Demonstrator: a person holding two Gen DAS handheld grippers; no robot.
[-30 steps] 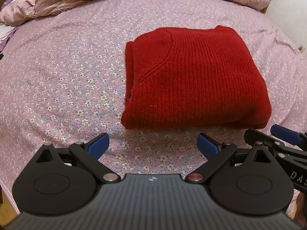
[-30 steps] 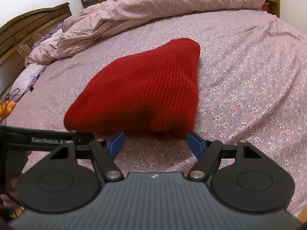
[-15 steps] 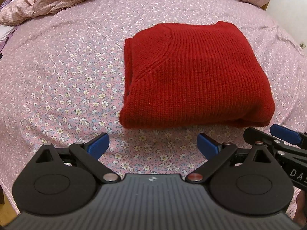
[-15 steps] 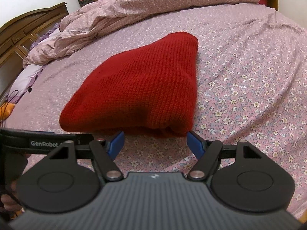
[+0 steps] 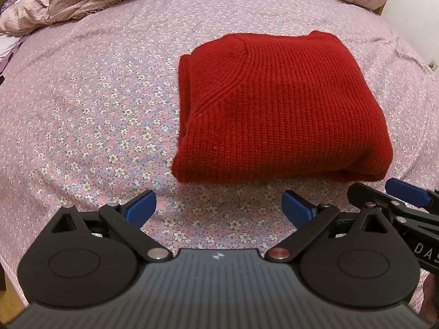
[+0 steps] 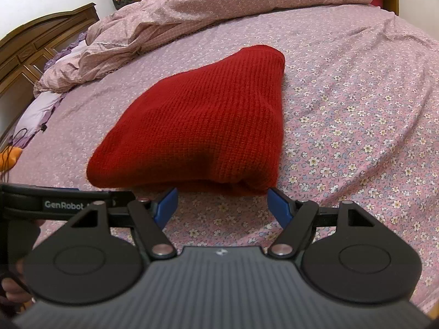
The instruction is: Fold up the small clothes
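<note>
A red knitted sweater (image 5: pixel 277 109) lies folded into a thick rectangle on the flowered pink bedsheet (image 5: pixel 96 115). It also shows in the right wrist view (image 6: pixel 203 131). My left gripper (image 5: pixel 218 209) is open and empty, just in front of the sweater's near edge, apart from it. My right gripper (image 6: pixel 222 205) is open and empty, close to the sweater's near right corner; its fingers (image 6: pixel 278 205) nearly reach the fold. The right gripper also shows at the right edge of the left wrist view (image 5: pixel 403 192).
A crumpled pink duvet (image 6: pixel 219 8) lies along the far side of the bed. A wooden headboard (image 6: pixel 41 44) stands at the left. A lilac cloth (image 6: pixel 41 109) and an orange item (image 6: pixel 11 159) lie at the bed's left edge.
Both grippers have tilted and drawn back a little; the sweater sits slightly lower and nearer in the left view. The sweater itself has not moved. Both grippers stay open.
</note>
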